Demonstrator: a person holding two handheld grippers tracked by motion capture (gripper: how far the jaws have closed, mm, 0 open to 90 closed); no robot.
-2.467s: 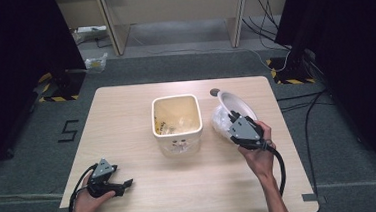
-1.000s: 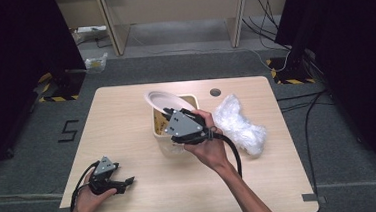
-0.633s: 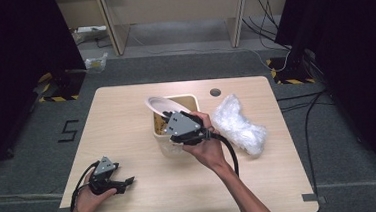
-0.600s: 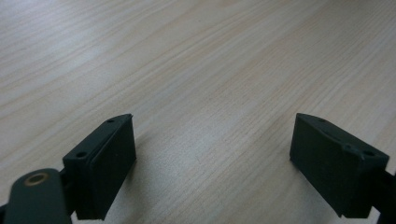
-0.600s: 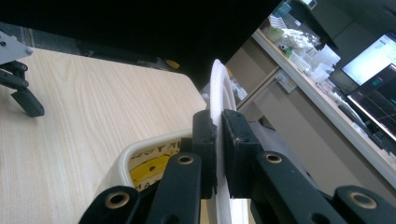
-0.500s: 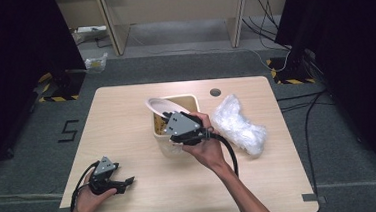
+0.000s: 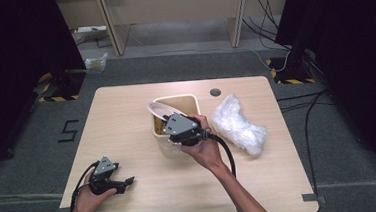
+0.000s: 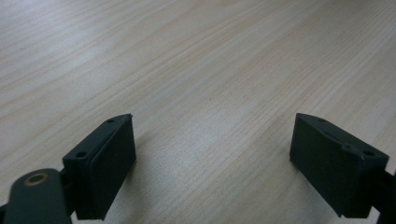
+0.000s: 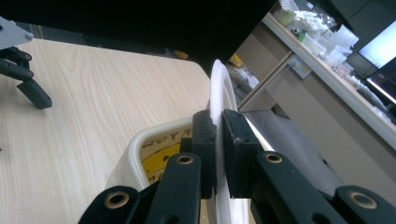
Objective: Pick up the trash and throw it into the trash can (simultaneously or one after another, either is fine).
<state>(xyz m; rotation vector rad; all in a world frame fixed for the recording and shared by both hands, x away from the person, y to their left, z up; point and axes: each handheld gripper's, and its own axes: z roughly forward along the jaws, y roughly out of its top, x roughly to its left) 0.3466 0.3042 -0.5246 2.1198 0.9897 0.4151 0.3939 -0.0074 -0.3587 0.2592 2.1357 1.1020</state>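
Note:
My right gripper (image 7: 166, 121) is shut on the rim of a white plate (image 7: 156, 109), which it holds on edge and tilted over the left side of a cream bin (image 7: 193, 99) in the middle of the table. In the right gripper view both pads (image 9: 205, 140) pinch the thin plate (image 9: 219, 88) above the bin's rim (image 9: 140, 140), and yellow printed contents show inside. Near the table's front left corner my left gripper (image 7: 126, 182) rests in the hand, open. Nothing lies between its jaws (image 8: 212, 163), just bare wood.
A crumpled clear plastic bundle (image 7: 238, 125) lies right of the bin. A round cable hole (image 7: 215, 92) sits near the table's far edge. The left gripper (image 9: 21, 70) shows far off in the right gripper view. Cables trail over the floor at right.
My right gripper carried the white plate from the plastic bundle leftward to the bin, then sank a little over its left side. The left gripper stayed put.

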